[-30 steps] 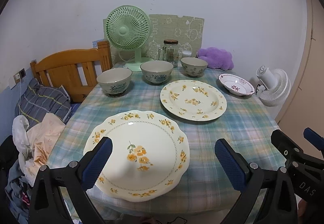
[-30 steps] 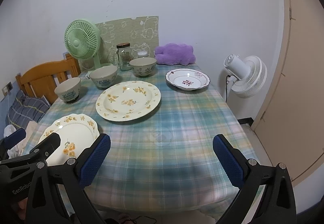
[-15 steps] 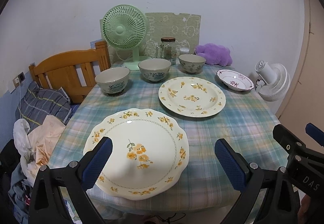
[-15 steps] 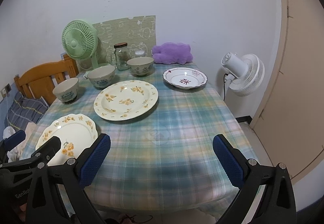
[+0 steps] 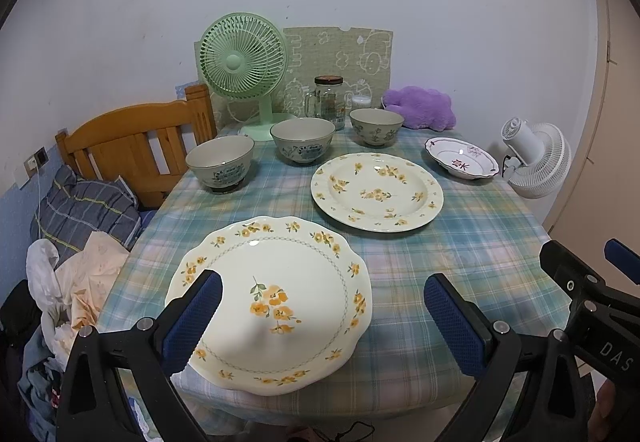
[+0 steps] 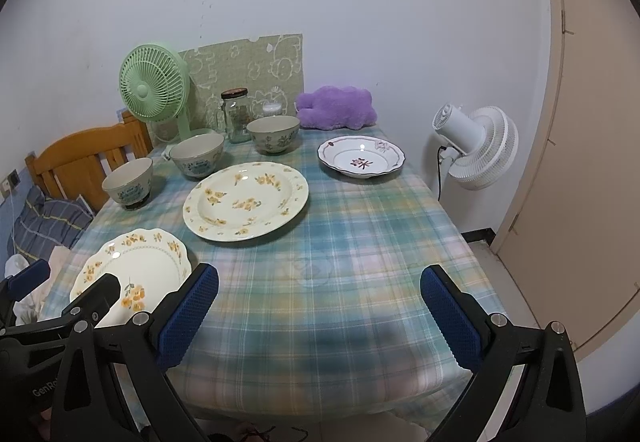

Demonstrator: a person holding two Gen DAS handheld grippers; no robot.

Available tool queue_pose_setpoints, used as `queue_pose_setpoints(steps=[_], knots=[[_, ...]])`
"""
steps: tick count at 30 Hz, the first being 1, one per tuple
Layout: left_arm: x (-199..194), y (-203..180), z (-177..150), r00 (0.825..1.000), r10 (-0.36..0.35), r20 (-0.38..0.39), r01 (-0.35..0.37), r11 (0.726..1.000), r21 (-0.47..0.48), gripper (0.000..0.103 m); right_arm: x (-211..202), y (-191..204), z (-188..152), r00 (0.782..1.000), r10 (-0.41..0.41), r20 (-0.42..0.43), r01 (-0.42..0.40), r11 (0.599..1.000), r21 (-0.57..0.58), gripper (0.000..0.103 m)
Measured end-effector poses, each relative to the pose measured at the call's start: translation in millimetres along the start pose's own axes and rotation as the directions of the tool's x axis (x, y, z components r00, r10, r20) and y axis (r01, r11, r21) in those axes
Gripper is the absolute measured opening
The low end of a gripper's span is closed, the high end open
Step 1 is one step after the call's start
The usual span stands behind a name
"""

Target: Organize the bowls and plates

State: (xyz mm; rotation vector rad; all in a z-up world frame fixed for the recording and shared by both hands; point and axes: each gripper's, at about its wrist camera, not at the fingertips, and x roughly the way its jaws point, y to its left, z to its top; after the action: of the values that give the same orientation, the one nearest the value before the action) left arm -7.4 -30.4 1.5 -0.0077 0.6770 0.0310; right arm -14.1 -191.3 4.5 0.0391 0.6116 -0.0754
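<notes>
A scalloped cream plate with yellow flowers (image 5: 276,302) (image 6: 136,266) lies at the table's near left corner. Behind it sits a larger round flowered plate (image 5: 378,191) (image 6: 246,200). A white dish with a dark red rim (image 5: 462,162) (image 6: 360,161) rests at the far right. Three grey-blue patterned bowls stand in a row at the back: left (image 5: 220,163) (image 6: 129,183), middle (image 5: 303,141) (image 6: 197,154), right (image 5: 376,126) (image 6: 273,134). My left gripper (image 5: 320,322) hangs open over the scalloped plate's near edge. My right gripper (image 6: 318,316) stays open above the bare cloth at the table's front.
A checked cloth (image 6: 360,242) covers the table. At the back stand a green fan (image 5: 242,62), a glass jar (image 5: 329,101) and a purple plush (image 5: 420,108). A white fan (image 6: 478,146) stands off the right edge, a wooden chair (image 5: 132,138) and piled clothes (image 5: 76,242) on the left.
Both grippers have drawn back slightly from the table, so the dishes look a little farther away. No dish has moved and both stay open.
</notes>
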Motion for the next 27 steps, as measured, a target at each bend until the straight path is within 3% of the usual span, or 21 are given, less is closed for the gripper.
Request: queue_pose_setpoints(steps=[27], knots=[[-4.1,5.7,8.1,1.0,0.009,0.001,-0.009,1.0,0.009,0.101,-1.5,2.9,7.7,1.0,0.002,0.006,-0.002,1.0,0.004,0.102]])
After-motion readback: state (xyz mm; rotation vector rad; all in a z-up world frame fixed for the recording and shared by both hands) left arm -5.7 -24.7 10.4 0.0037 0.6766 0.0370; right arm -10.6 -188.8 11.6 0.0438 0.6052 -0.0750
